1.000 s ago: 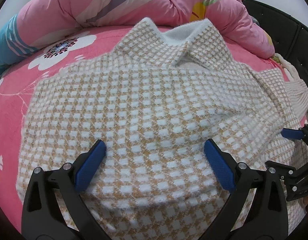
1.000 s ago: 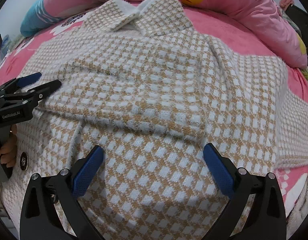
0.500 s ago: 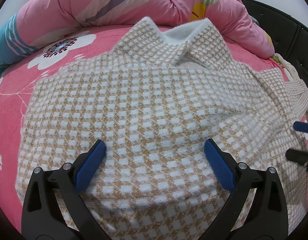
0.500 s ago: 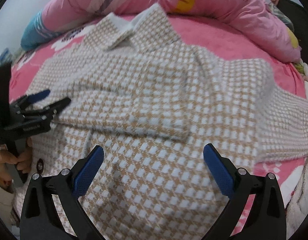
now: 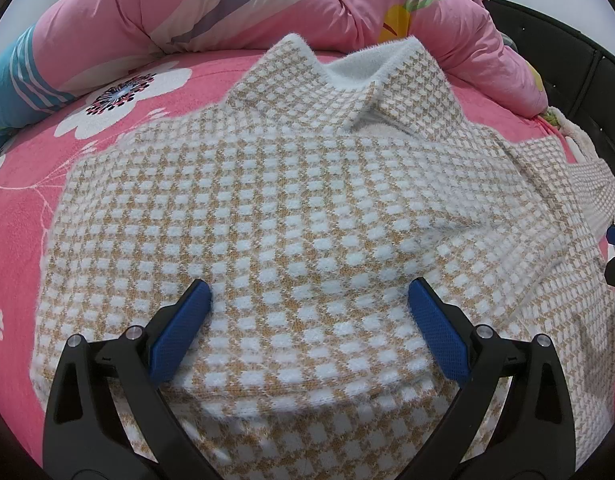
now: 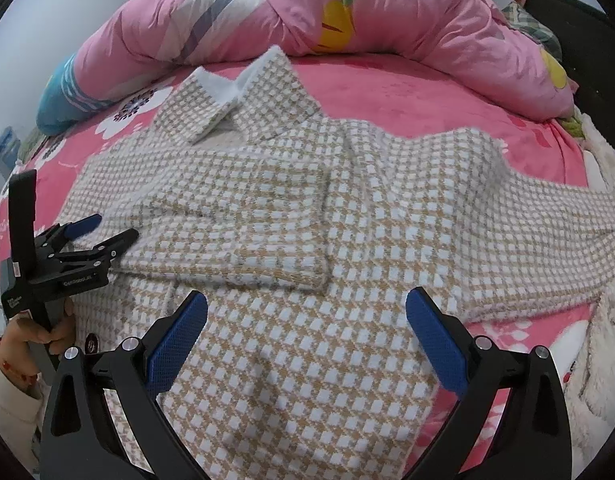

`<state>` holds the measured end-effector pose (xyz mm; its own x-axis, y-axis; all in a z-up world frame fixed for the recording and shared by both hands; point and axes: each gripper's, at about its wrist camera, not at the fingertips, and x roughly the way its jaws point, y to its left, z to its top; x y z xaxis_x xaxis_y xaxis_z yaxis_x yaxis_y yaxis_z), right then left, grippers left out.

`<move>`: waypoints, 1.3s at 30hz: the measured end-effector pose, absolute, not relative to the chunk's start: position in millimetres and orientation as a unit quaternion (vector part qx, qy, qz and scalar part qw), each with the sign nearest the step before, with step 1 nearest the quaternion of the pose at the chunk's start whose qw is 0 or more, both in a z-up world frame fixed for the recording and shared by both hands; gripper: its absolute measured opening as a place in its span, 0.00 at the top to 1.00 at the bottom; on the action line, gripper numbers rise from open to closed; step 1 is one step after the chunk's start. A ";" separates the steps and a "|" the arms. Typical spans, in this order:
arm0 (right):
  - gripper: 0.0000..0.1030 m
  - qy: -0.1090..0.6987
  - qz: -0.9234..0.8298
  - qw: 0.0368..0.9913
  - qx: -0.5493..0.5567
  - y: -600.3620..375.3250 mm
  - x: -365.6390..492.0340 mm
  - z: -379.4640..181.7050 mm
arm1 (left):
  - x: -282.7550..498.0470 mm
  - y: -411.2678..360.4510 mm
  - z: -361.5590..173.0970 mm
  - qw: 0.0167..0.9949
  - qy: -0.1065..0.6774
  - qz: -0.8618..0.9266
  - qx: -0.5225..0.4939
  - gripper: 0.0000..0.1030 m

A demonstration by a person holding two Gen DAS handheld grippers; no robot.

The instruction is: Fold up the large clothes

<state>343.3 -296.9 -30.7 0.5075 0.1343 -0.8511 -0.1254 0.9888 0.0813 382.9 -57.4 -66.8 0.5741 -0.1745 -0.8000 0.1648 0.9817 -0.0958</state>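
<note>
Across the middle of both views lies a tan-and-white checked jacket (image 6: 347,240), spread flat on a pink bed sheet (image 6: 407,92) with its collar (image 6: 235,96) toward the top of the frame. One sleeve (image 6: 243,232) is folded across the chest, its cuff end left of centre in the right wrist view; the other sleeve (image 6: 547,240) stretches out to the right edge of that frame. No box, basket or other container shows anywhere.

Low in the left wrist view, the left gripper (image 5: 309,320) stands wide apart and empty, its blue pads (image 5: 183,328) just over the jacket's front. The right gripper (image 6: 307,332) is likewise spread wide with nothing between its pads, hovering above the jacket's lower half.

Along the top of both frames a pink quilt (image 6: 347,20) is heaped, closing off the far side of the bed. Bare sheet shows at the upper left in the left wrist view and between collar and quilt. A hand (image 6: 35,336) grips the left tool at the lower left of the right wrist view.
</note>
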 end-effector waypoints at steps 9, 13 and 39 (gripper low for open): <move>0.06 0.484 0.062 0.873 0.022 -316.6 340.3 -25.4 | 382.8 -57.0 -66.8 0.887 0.451 -0.096 -0.006 0.07; 0.06 0.478 0.054 0.876 0.040 -331.1 337.9 -22.2 | 383.0 -56.7 -66.7 0.887 0.451 -0.096 -0.006 0.07; 0.06 0.373 -0.089 0.902 0.198 -523.8 297.9 47.3 | 382.9 -55.1 -66.7 0.887 0.451 -0.096 -0.006 0.06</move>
